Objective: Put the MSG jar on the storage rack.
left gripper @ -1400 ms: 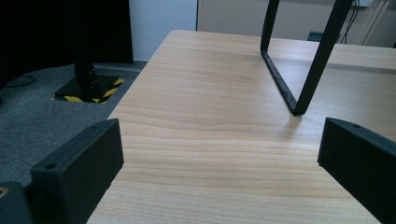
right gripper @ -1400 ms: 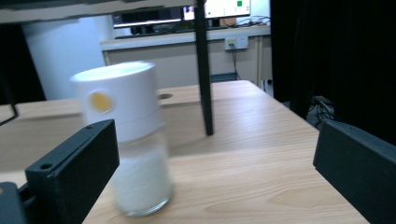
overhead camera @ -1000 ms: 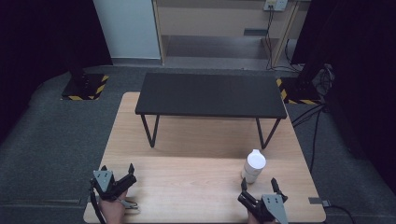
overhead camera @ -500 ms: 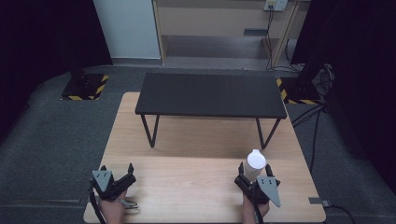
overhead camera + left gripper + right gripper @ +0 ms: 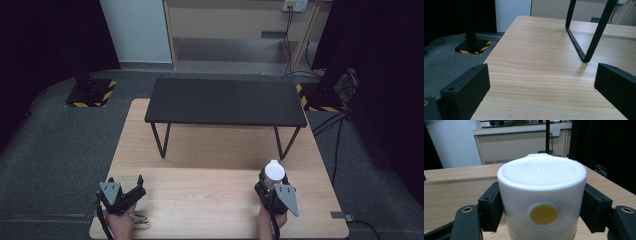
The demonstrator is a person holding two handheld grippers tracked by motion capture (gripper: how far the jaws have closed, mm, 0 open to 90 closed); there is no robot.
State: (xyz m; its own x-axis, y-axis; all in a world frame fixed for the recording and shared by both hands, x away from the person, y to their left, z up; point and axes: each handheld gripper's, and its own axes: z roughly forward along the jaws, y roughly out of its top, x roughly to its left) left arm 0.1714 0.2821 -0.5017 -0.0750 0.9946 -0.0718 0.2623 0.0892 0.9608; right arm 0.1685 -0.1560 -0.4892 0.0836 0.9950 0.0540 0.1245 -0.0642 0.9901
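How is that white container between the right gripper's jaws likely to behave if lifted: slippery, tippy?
The white container looks smooth and glossy, so it may slip unless squeezed firmly. Its rounded wall touches each jaw of the right gripper only along a narrow strip, so it could twist. It seems rigid plastic, probably not fragile; its weight cannot be judged.

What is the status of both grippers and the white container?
Left gripper open, empty, low over wooden table. Right gripper shut on white plastic container. Nothing in the way.

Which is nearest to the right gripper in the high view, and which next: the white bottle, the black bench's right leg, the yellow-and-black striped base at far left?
1. White plastic bottle with a round cap: between the right gripper's jaws.
2. Right leg of the black bench: just beyond, on the table.
3. Yellow-and-black striped base: on the floor, far left.
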